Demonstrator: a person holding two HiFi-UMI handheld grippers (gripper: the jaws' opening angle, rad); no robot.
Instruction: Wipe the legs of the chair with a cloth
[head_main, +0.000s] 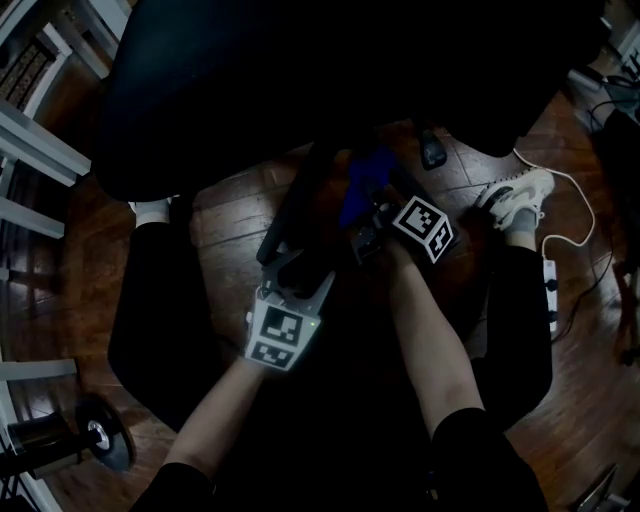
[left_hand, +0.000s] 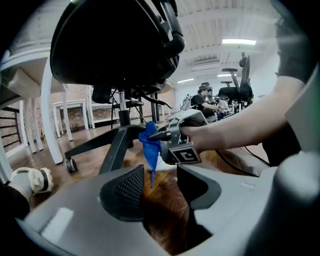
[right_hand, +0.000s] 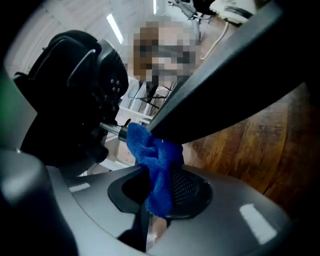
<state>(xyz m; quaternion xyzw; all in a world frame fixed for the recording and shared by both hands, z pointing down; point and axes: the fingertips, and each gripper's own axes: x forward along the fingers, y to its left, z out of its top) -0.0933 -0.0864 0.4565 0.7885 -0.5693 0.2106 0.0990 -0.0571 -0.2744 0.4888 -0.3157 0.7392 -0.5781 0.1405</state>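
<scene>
We are seeing a brown wooden floor (left_hand: 166, 213) showing between the jaws. Far beyond them, strip lights (left_hand: 239, 42) are glowing up right, and white desks (left_hand: 75, 103) are standing left.

This is an open-plan office. A wheeled chair (left_hand: 115, 45) stands on a wood floor (head_main: 230, 215). White desks (left_hand: 67, 111) and high-backed chairs (left_hand: 241, 85) fill the room, and a person (left_hand: 204, 97) sits at the far end. Strip lights (left_hand: 241, 42) cross the ceiling (left_hand: 215, 17). A power strip (head_main: 549, 285) lies on the floor.

Grey hand-held grippers (head_main: 300, 275) with black-and-white marker cubes (head_main: 283, 338), black sleeves (head_main: 480, 450), white sneakers (head_main: 515, 198)
</scene>
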